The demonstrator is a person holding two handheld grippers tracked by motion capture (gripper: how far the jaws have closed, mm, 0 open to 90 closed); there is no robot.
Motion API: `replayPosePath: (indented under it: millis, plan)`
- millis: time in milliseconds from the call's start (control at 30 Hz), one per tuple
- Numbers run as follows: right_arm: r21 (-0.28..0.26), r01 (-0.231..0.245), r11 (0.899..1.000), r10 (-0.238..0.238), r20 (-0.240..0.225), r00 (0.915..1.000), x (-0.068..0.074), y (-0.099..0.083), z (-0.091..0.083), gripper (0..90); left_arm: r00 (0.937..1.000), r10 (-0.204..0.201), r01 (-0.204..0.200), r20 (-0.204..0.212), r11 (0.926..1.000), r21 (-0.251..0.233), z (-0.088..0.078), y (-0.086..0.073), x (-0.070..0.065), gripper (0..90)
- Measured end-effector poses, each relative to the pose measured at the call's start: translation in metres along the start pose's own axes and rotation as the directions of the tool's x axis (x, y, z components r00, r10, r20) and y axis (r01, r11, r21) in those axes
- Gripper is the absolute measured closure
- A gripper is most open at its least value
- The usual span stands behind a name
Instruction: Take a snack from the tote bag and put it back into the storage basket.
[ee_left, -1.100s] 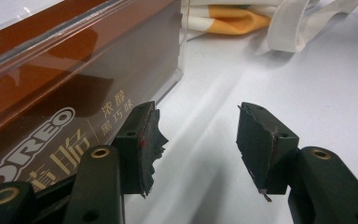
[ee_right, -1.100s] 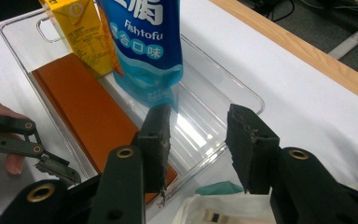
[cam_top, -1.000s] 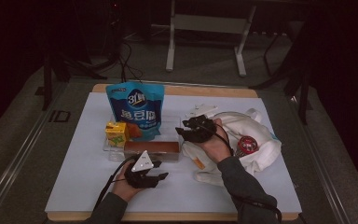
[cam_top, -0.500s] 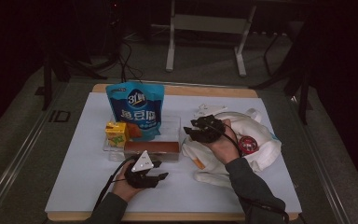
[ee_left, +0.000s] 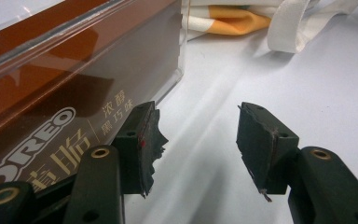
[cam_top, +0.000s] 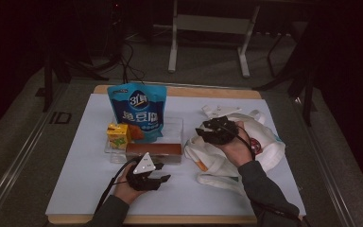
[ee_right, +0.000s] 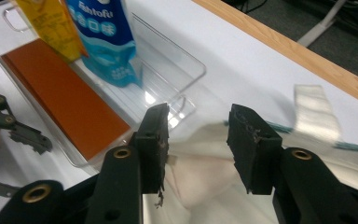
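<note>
The right gripper [cam_top: 216, 131], jaws parted and gripping nothing, hovers over the white cloth bag [cam_top: 260, 146] (near the table's right edge). The left gripper [cam_top: 147, 176] rests unclenched, empty, beside the clear tray [cam_top: 175, 124].

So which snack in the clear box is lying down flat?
The brown Oreo box. It lies flat along the front of the clear tray, while the blue pouch and the yellow carton both stand up behind it.
</note>
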State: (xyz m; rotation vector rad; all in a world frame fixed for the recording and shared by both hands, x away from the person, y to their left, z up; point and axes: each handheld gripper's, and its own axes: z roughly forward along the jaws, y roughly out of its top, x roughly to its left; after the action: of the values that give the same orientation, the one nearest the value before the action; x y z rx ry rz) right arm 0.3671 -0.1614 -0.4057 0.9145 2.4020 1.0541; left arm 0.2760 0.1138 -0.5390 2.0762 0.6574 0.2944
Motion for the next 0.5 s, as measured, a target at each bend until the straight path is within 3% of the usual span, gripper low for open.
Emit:
replayPosePath:
  millis: [500]
  plan:
    - [0.034,-0.009,0.999,0.007,0.042,0.9991,-0.017,-0.012,-0.013,56.2,1.0,-0.001,0.001,-0.005,1.0,-0.003,0.0,0.0,0.0,47.7]
